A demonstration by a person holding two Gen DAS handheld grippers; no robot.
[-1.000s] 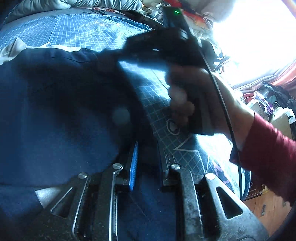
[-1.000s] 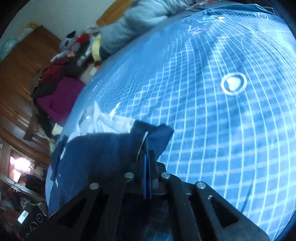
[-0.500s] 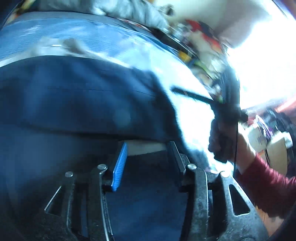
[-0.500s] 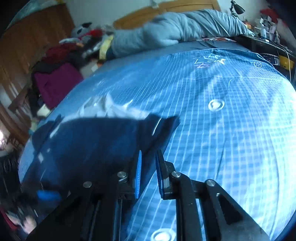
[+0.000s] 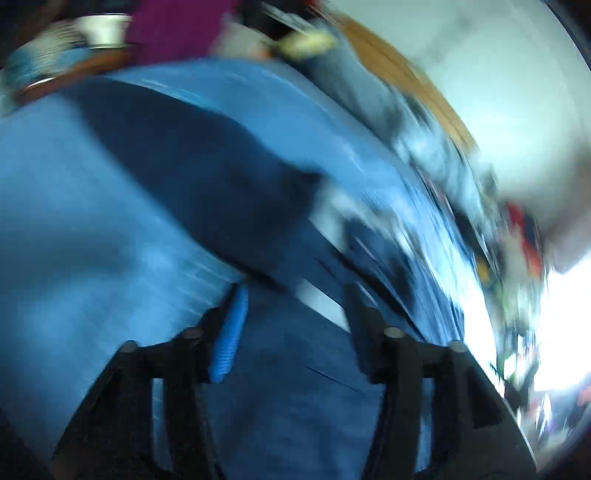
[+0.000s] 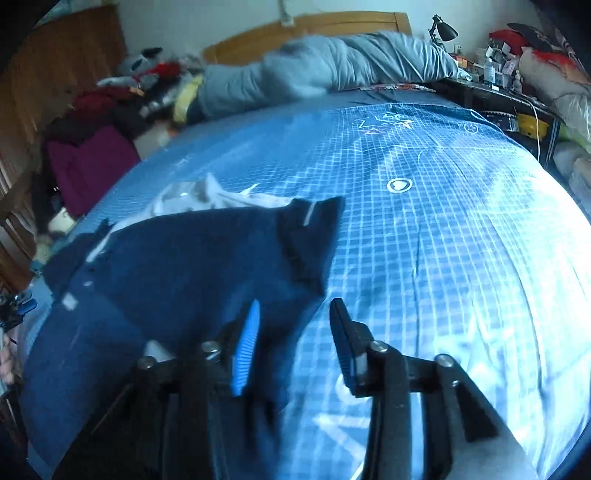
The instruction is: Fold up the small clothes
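Observation:
A dark navy garment (image 6: 184, 266) lies spread on the blue grid bedsheet (image 6: 443, 240), with one corner folded over at its far right. A white garment (image 6: 221, 197) peeks out behind it. My right gripper (image 6: 293, 332) hovers over the navy garment's right edge. Its jaws are opening and the pads press on nothing. The left wrist view is badly blurred by motion. There my left gripper (image 5: 295, 317) hangs above the navy garment (image 5: 207, 177), its jaws also opening and nothing gripped between them.
A grey duvet (image 6: 332, 70) is bunched against the wooden headboard (image 6: 332, 26). A pile of clothes with a purple piece (image 6: 88, 162) sits off the bed's left side. A cluttered desk with a lamp (image 6: 443, 29) stands at the right.
Both grippers were shut on the navy garment and have let it go, jaws widening. The left one swung quickly sideways and rolled. The right one drew back and rose a little.

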